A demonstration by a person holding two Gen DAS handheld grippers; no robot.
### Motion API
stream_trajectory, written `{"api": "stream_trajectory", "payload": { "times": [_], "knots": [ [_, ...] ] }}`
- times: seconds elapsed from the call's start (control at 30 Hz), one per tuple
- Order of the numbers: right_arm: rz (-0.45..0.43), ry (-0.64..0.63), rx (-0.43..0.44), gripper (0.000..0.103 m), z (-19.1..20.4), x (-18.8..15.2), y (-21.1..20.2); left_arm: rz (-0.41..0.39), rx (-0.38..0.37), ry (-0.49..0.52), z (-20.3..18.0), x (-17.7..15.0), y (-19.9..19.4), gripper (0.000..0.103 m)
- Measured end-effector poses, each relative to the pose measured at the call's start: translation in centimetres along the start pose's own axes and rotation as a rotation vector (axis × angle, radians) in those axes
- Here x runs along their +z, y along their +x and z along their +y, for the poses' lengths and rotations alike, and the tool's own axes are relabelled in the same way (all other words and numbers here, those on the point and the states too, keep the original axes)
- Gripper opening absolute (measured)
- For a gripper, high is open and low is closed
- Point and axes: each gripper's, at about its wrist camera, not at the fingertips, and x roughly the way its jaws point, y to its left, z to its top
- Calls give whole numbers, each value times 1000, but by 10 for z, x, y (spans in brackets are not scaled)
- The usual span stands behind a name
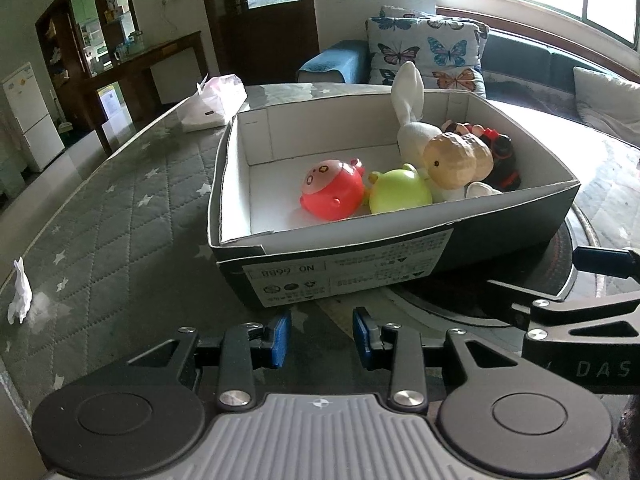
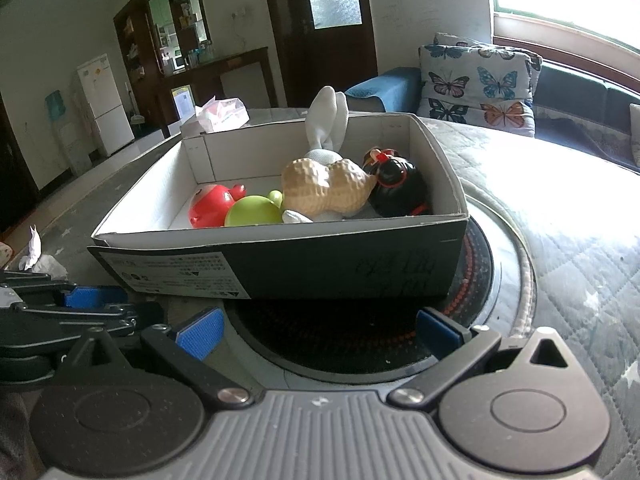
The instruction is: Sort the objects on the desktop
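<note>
A dark cardboard box [image 1: 400,256] with a white inside stands on the table; it also shows in the right wrist view [image 2: 320,264]. Inside lie a red toy [image 1: 332,190], a green toy [image 1: 400,192], a white plush rabbit [image 1: 412,120], a tan peanut toy [image 1: 456,160] and a black doll [image 1: 500,156]. My left gripper [image 1: 322,336] is open and empty, just before the box's near wall. My right gripper [image 2: 320,332] is wide open and empty, over a round black disc [image 2: 360,340] under the box. The left gripper's fingers [image 2: 92,296] show at the right view's left edge.
The table has a grey quilted cover [image 1: 120,240]. A crumpled white paper [image 1: 20,300] lies at the left edge. A plastic bag [image 1: 216,100] sits behind the box. A sofa with a butterfly cushion [image 1: 432,52] stands beyond the table.
</note>
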Motion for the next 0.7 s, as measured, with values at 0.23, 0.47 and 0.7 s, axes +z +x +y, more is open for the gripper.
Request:
{"api": "stream_trajectory", "payload": {
  "times": [0.23, 0.47, 0.7],
  "knots": [
    [4, -5, 4, 103, 1, 1, 2, 1, 0, -1, -2, 2, 1, 37],
    [1, -4, 7, 103, 0, 2, 3, -6, 0, -6, -2, 4, 1, 37],
    [-3, -3, 10, 103, -1, 2, 3, -14, 4, -8, -2, 5, 0, 36]
  ]
}}
